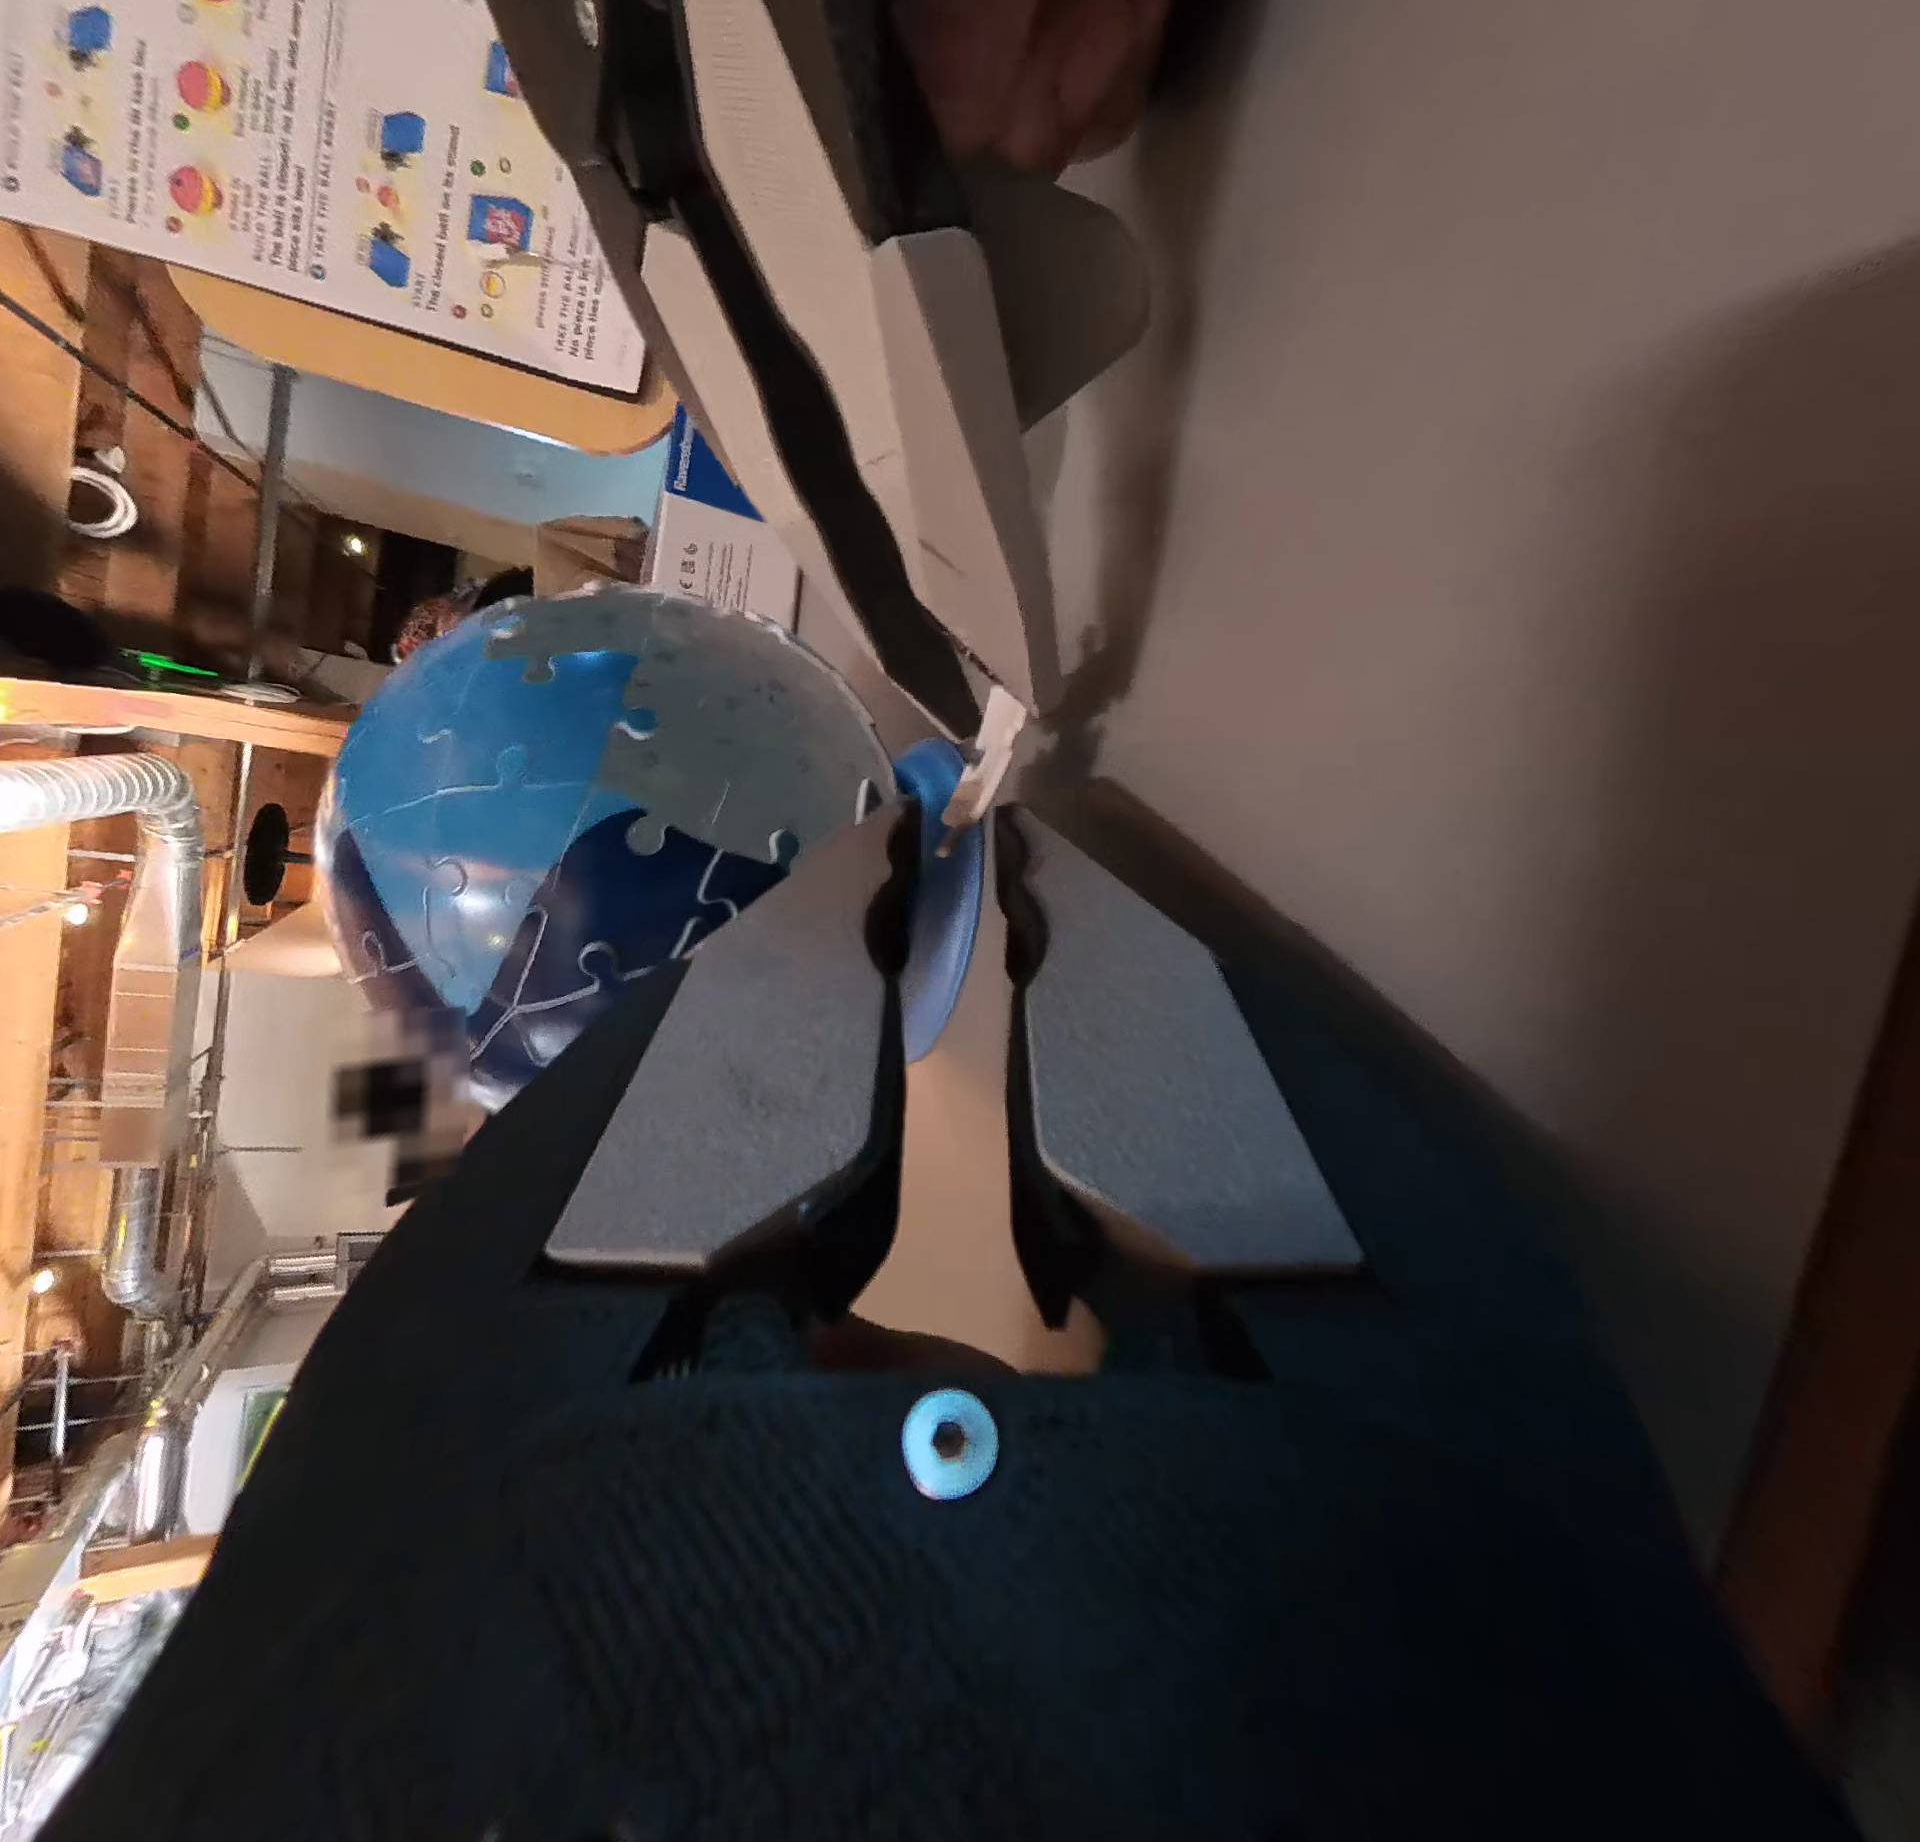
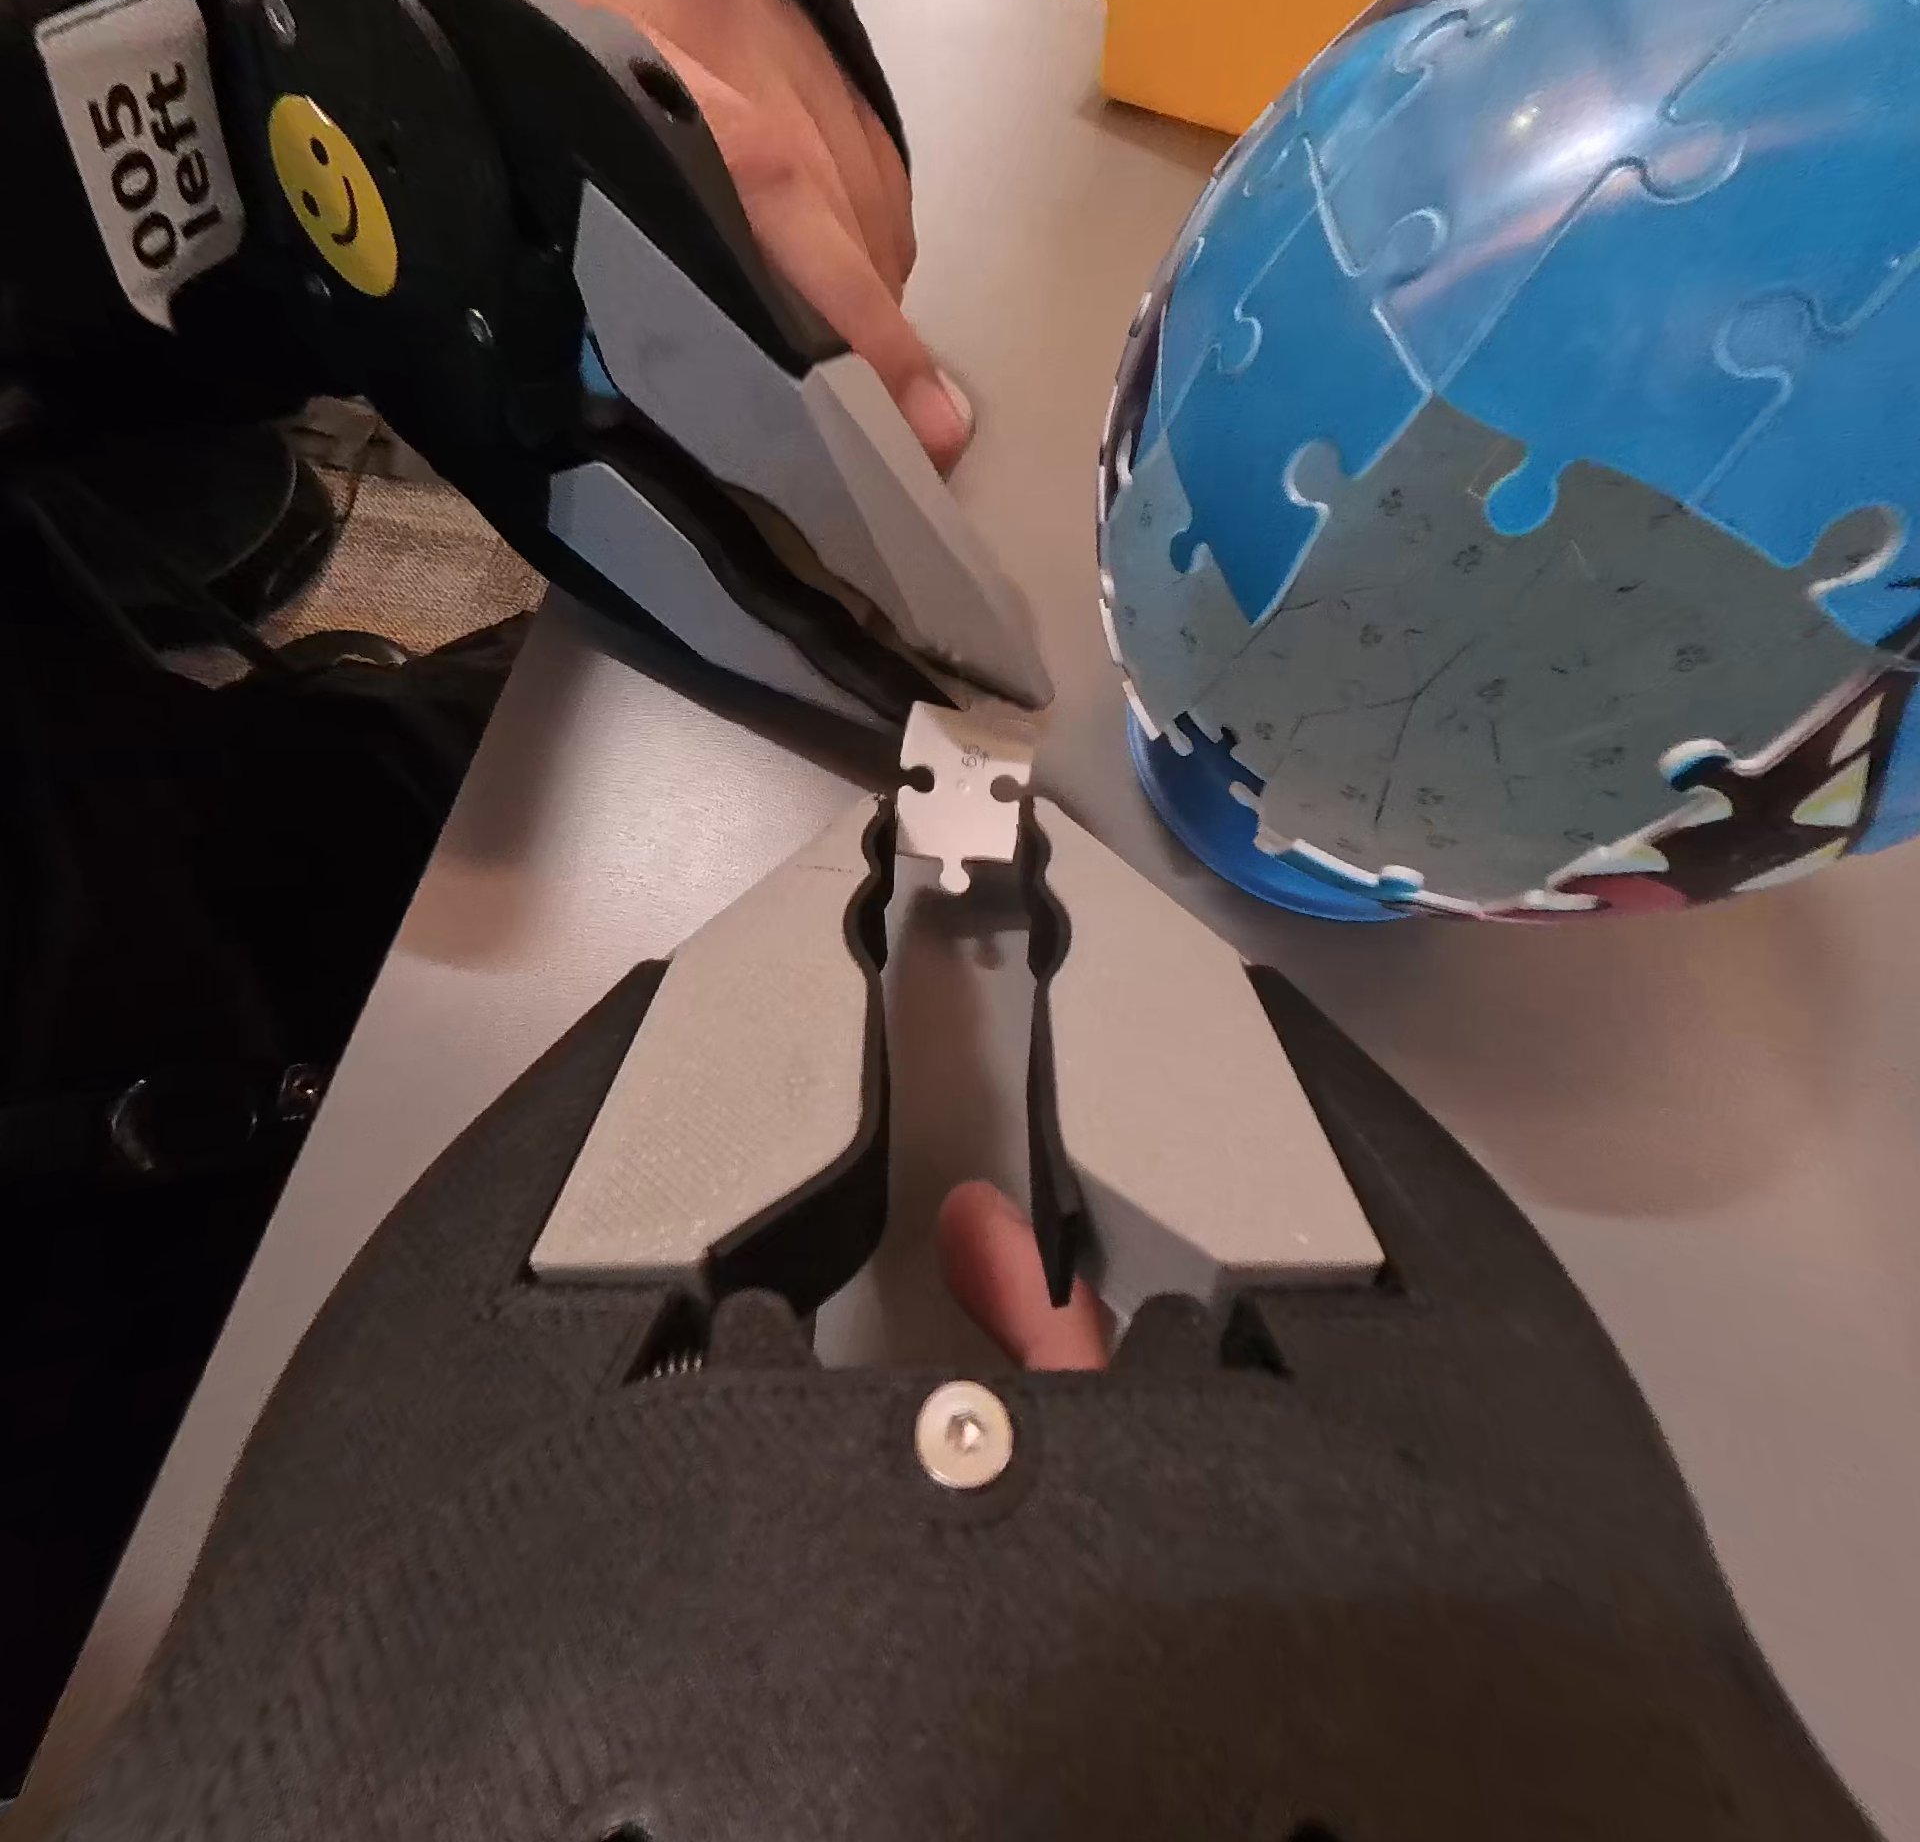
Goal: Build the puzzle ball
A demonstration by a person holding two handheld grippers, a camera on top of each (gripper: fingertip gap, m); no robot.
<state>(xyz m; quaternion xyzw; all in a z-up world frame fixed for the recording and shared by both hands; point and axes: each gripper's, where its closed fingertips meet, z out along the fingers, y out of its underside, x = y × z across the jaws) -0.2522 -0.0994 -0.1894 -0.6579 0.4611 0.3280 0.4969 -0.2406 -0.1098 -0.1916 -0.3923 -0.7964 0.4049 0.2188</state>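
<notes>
A small white puzzle piece (image 2: 961,805) sits between my right gripper's (image 2: 958,826) fingertips, which are shut on its two side edges just above the grey table (image 2: 1351,1117). My left gripper (image 2: 987,706) comes in from the upper left and its tips reach over the piece's far edge. In the left wrist view, my left gripper's (image 1: 954,821) jaws stand a narrow gap apart around the piece (image 1: 982,769), which sticks out of the right gripper's tip (image 1: 1023,717). The part-built blue and grey puzzle ball (image 2: 1507,442) rests on its blue stand (image 2: 1226,836) to the right, close by.
The ball (image 1: 582,805) and stand (image 1: 951,919) lie just beyond the grippers. A printed instruction sheet (image 1: 312,130) and a white and blue box (image 1: 717,545) lie farther off on the table. A yellow object (image 2: 1247,16) sits at the back. A hand (image 2: 821,182) holds the left gripper. The grippers are tip to tip, or close to it.
</notes>
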